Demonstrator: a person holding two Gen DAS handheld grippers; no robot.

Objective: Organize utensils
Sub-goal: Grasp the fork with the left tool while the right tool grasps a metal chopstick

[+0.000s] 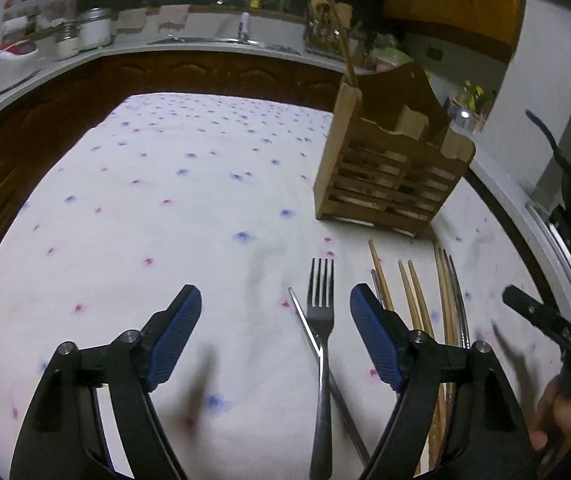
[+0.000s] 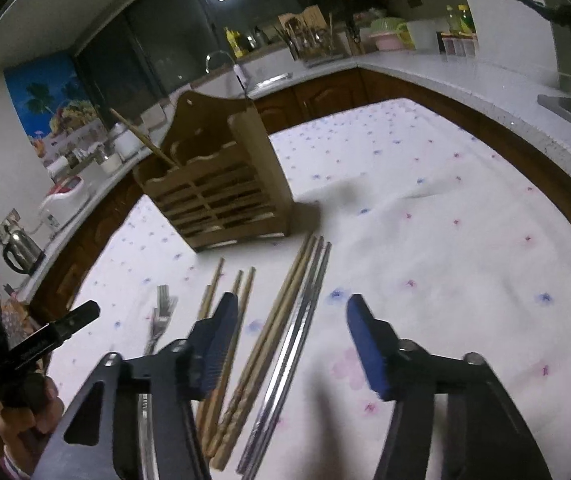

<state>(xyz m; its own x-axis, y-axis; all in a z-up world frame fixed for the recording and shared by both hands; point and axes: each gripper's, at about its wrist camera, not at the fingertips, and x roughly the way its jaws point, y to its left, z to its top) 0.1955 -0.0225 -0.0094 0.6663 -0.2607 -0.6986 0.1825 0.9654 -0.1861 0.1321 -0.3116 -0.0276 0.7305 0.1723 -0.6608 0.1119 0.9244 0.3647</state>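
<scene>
A wooden utensil holder point(image 1: 389, 176) point(image 2: 221, 196) stands on the flowered tablecloth point(image 1: 165, 200), with one wooden chopstick point(image 1: 347, 56) point(image 2: 141, 140) upright in it. In front of it lie a metal fork point(image 1: 321, 320) point(image 2: 161, 312), a single metal chopstick point(image 1: 305, 328), several wooden chopsticks point(image 1: 417, 300) point(image 2: 281, 300) and a metal pair point(image 2: 305, 312). My left gripper point(image 1: 274, 296) is open just above the cloth, the fork between its jaws but untouched. My right gripper point(image 2: 291, 300) is open over the long wooden and metal chopsticks, pads clear of them.
A kitchen counter point(image 1: 205, 46) with a sink, jars and a utensil rack wraps around the table behind the holder. A kettle point(image 2: 19, 252) sits at the left. A hand point(image 1: 557, 420) on the other gripper shows at the frame's edge. Bare cloth point(image 2: 445, 220) spreads right of the chopsticks.
</scene>
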